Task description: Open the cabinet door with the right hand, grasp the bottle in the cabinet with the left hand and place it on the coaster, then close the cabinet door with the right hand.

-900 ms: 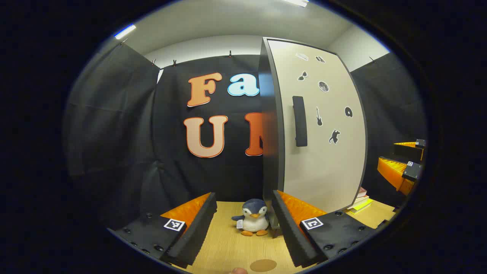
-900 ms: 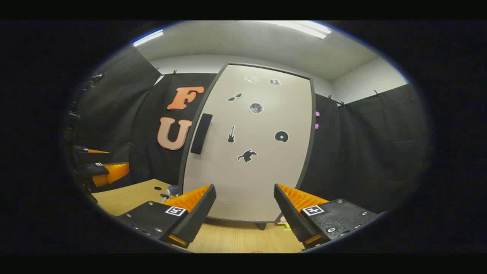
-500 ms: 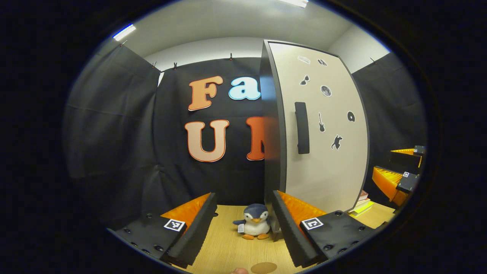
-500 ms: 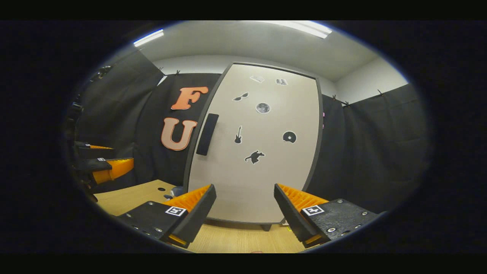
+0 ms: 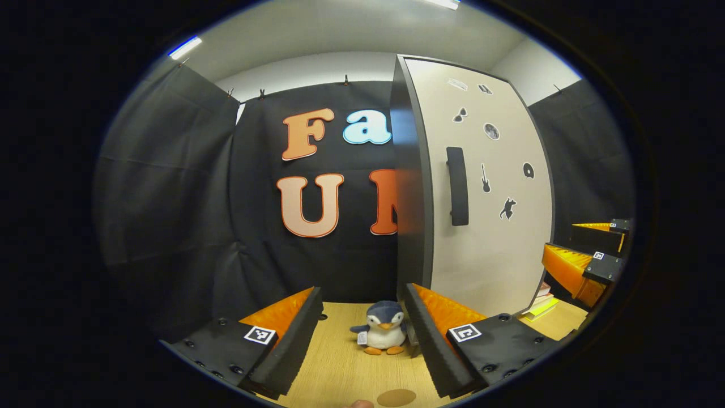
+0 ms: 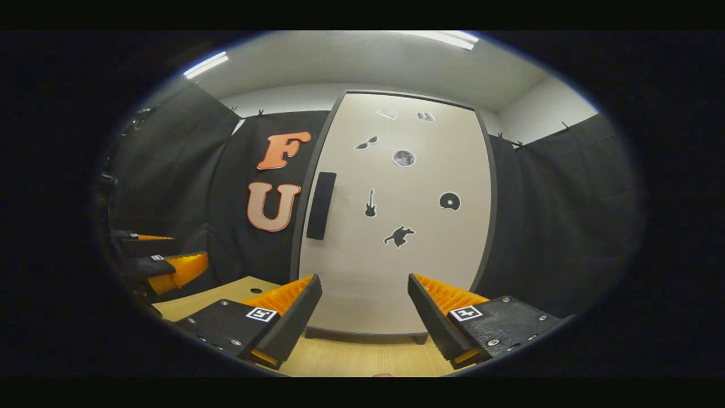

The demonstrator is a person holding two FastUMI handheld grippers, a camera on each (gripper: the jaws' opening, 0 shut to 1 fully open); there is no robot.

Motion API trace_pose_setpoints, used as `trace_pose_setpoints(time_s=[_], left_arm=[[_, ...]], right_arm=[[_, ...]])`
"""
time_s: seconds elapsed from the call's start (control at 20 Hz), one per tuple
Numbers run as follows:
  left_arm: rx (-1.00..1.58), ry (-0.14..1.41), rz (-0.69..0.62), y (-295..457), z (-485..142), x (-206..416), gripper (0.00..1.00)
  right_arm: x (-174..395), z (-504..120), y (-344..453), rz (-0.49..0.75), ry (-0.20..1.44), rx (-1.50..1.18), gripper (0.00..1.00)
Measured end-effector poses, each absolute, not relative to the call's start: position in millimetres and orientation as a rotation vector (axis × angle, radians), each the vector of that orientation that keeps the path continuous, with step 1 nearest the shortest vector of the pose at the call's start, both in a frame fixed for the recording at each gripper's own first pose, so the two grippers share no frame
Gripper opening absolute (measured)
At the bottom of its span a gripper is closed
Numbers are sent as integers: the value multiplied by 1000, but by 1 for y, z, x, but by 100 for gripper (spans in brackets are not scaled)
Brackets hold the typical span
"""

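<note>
Left gripper view: left claw spread wide, nothing between its fingers, hovering low over the wooden surface. Between the fingers and farther off, a plush penguin standing upright on the surface, facing the camera, just beside the foot of the cabinet. Nearer the camera, at the bottom edge, a round brown coaster lying flat, bare. Right of centre, the tall cabinet with its dark side panel turned toward the camera, long axis vertical. Cabinet door shut flush against the front, pale, dotted with small dark stickers; a dark bar handle running vertically near the door's left edge. Stacked books on the surface at the cabinet's lower right corner. Far right, the right claw seen from the side, fingers apart, held in the air well clear of the door. Right gripper view: right claw spread open, empty, pointing straight at the lower half of the cabinet door without touching it. Door upright and closed, handle vertical on its left side, above and left of the claw. At the left edge, the left claw, fingers parted, above the surface. Bottle hidden behind the closed door; cannot tell its position or its lie.
</note>
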State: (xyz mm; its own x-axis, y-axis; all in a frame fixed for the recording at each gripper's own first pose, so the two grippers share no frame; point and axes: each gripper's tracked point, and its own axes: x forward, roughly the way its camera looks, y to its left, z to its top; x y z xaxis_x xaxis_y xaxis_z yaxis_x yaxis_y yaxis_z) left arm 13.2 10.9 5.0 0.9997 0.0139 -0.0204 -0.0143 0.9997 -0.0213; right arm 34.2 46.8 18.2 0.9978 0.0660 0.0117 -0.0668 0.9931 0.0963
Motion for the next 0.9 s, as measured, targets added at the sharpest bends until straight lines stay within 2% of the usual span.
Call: trace_pose_setpoints(time_s=[0.35, 0.9], left_arm=[[-30, 0, 36, 33, 14, 17, 94], [-2, -10, 40, 64, 13, 27, 96]], right_arm=[[76, 58, 76, 86, -60, 101, 95], [160, 86, 120, 88, -78, 101, 95]])
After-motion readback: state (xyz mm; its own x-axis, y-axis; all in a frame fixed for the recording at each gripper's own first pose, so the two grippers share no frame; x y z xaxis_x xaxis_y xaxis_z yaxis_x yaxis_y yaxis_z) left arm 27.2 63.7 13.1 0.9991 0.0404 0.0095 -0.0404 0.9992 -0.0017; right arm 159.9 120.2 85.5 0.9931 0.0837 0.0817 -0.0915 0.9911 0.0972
